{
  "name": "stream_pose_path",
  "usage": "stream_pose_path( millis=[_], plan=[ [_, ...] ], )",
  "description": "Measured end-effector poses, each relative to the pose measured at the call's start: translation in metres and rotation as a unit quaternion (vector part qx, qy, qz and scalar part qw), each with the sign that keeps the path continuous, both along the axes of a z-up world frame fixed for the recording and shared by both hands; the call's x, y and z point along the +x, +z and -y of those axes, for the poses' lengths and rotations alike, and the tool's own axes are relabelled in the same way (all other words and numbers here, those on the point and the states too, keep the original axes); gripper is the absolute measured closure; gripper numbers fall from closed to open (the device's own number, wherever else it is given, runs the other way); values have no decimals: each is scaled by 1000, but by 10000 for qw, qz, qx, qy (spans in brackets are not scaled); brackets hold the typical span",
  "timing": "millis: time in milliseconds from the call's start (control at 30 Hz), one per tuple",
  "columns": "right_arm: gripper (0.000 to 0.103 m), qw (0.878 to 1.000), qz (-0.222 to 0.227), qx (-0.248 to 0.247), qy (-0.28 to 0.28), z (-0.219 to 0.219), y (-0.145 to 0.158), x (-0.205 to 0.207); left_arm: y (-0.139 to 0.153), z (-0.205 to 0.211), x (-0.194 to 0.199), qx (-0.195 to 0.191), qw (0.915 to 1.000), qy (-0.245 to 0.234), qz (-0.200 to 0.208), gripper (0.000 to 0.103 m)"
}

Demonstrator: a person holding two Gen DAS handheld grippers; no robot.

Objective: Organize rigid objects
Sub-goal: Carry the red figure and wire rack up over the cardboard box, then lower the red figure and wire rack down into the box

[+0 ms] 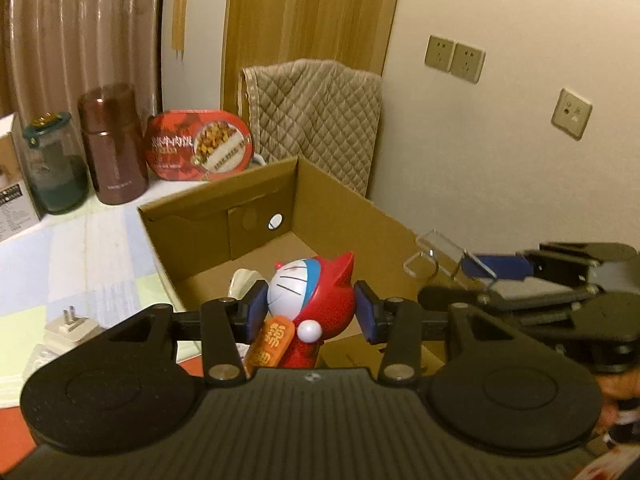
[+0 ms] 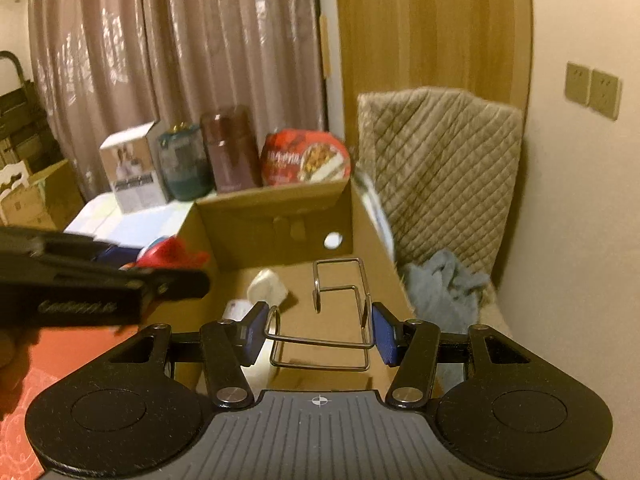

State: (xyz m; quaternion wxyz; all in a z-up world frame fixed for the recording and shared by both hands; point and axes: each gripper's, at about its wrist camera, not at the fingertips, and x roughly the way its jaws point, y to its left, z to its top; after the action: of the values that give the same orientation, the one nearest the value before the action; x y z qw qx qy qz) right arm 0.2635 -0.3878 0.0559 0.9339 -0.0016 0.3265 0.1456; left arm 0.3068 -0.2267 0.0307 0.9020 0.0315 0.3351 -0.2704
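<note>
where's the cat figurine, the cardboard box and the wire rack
cat figurine (image 1: 304, 292), left wrist view, on its white face
cardboard box (image 1: 224, 200), left wrist view, on its far inner wall
wire rack (image 2: 320, 344), right wrist view, on its near crossbar

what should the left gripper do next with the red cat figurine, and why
Probably carry it a little farther forward over the cardboard box and lower it. The left gripper is shut on the red cat figurine, which sits just above the box's near edge, and bare box floor shows ahead.
</note>
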Motion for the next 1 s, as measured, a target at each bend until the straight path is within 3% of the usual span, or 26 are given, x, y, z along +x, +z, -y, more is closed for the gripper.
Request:
stream_pose_path(
  millis=[433,700,1000],
  plan=[
    [52,9952,-549,-651,479,-6,-30,33,-33,17,44,-63,9987,152,-488,62],
    [52,9918,-739,-863,591,-9,-43,38,-42,19,44,-119,9976,147,-667,62],
    [52,9900,-867,-892,664,-7,-49,36,-48,17,28,77,9959,98,-896,62]
  ],
)
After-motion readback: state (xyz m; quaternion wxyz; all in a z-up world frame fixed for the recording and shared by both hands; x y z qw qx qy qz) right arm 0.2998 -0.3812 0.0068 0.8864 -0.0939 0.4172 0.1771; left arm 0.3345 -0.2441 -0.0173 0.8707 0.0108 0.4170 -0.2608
